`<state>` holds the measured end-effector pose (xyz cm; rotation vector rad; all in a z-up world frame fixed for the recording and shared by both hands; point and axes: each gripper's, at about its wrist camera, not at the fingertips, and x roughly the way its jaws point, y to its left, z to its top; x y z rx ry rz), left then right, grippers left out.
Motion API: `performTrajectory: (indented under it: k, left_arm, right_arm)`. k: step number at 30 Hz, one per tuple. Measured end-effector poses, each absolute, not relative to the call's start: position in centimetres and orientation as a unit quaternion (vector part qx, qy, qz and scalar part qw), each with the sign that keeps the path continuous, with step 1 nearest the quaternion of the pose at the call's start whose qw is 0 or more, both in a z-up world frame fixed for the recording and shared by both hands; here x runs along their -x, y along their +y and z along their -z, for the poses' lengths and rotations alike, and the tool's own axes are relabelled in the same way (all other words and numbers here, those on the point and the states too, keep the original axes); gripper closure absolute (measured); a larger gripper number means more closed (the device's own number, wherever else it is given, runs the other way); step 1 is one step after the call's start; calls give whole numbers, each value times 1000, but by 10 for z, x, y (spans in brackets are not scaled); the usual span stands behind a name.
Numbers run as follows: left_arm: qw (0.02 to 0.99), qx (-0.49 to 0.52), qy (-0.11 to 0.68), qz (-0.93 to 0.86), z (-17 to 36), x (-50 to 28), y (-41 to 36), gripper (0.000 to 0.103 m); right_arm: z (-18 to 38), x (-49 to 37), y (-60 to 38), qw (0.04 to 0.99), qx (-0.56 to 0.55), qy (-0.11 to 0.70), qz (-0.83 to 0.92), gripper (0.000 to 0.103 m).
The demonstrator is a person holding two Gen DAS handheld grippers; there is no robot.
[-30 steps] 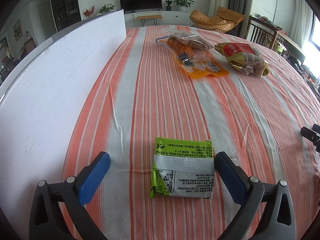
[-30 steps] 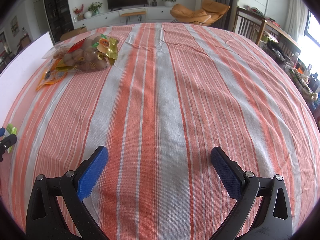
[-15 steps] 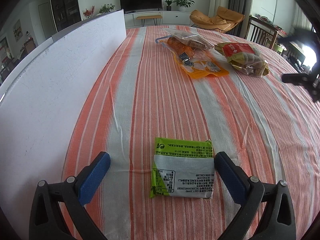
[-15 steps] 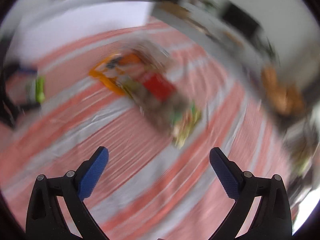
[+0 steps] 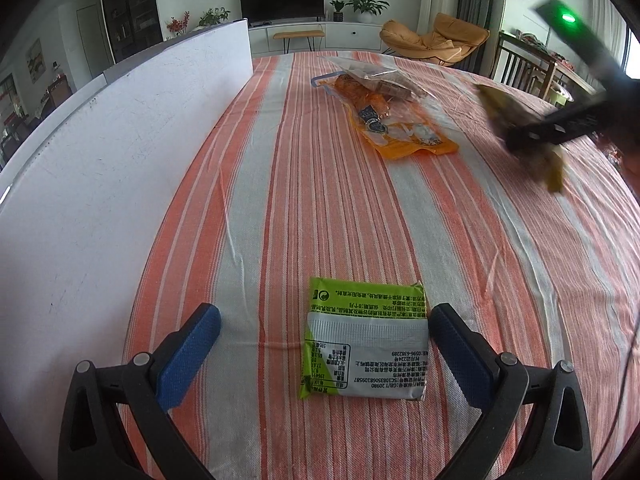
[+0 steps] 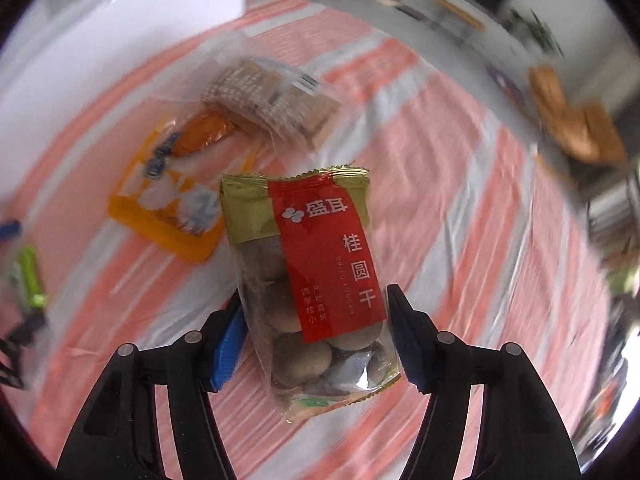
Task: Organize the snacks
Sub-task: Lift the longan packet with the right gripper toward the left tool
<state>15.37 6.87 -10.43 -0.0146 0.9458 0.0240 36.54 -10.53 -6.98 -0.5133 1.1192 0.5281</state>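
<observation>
My right gripper (image 6: 316, 312) is shut on a red-and-gold bag of dried longans (image 6: 308, 276) and holds it above the striped tablecloth; in the left wrist view it shows blurred at the far right (image 5: 532, 136). My left gripper (image 5: 324, 332) is open low over the table, its fingers on either side of a green-and-white snack packet (image 5: 364, 340) that lies flat. An orange pouch (image 5: 400, 132) and a clear bag of biscuits (image 5: 376, 80) lie at the far middle of the table; both also show in the right wrist view, the pouch (image 6: 168, 204) and the biscuits (image 6: 272, 96).
A tall white board (image 5: 100, 168) stands along the left side of the table. The orange-and-white striped tablecloth (image 5: 320, 220) covers the round table. Chairs (image 5: 532, 68) and living-room furniture stand beyond the far edge.
My right gripper swung from the bare cloth over to the snack pile, shut on the longan bag and lifted it. The left gripper and the green packet have not moved.
</observation>
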Motion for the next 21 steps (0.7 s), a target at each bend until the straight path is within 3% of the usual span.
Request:
performTrajectory:
  k: [4, 10, 13, 18, 21]
  left_arm:
    - [890, 7, 455, -12, 103, -153, 69, 0]
    - [890, 7, 455, -11, 103, -153, 69, 0]
    - [890, 7, 455, -11, 102, -153, 69, 0]
    - [890, 7, 456, -11, 102, -153, 69, 0]
    - [890, 7, 456, -11, 102, -152, 69, 0]
  right_arm:
    - [67, -315, -155, 790, 88, 569, -209, 35]
    - [73, -249, -172, 782, 2, 595, -186, 34]
    - [77, -238, -161, 809, 5, 563, -170, 29]
    - [101, -236, -142, 847, -1, 498, -187, 11]
    - [102, -226, -139, 874, 22, 451, -177, 8]
